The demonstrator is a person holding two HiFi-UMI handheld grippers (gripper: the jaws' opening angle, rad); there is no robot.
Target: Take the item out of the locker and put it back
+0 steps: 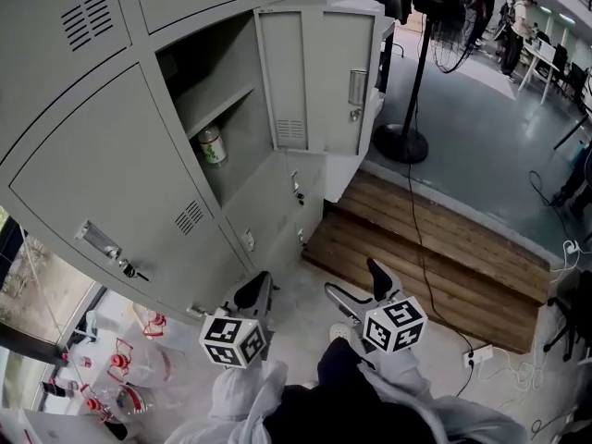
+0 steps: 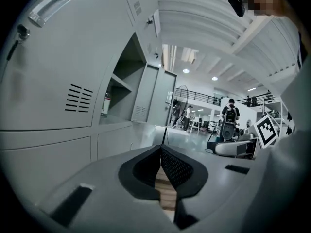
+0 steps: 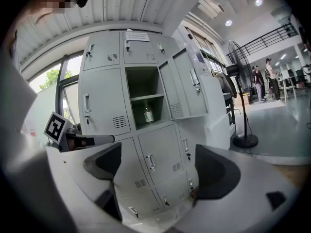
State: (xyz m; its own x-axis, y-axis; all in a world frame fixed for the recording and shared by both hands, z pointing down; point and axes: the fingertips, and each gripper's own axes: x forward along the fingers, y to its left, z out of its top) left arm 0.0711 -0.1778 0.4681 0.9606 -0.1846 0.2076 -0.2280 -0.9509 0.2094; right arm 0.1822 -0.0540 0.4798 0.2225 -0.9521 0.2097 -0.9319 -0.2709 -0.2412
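Observation:
A small bottle (image 1: pixel 212 144) with a green and white label stands on the lower floor of the open locker compartment (image 1: pixel 227 109), under a shelf. It also shows as the bottle (image 3: pixel 148 114) in the right gripper view and partly as the bottle (image 2: pixel 105 104) in the left gripper view. The locker door (image 1: pixel 314 81) is swung wide open. My left gripper (image 1: pixel 256 292) is held low in front of the lockers, jaws shut with nothing between them. My right gripper (image 1: pixel 356 285) is beside it, open and empty, well away from the bottle.
Grey lockers (image 1: pixel 111 183) fill the left side, the others shut. A standing fan (image 1: pixel 407 137) and its cable sit to the right of the door. A wooden step (image 1: pixel 435 248) lies ahead. People (image 1: pixel 513 26) work at desks far off. Plastic bags (image 1: pixel 120 359) lie lower left.

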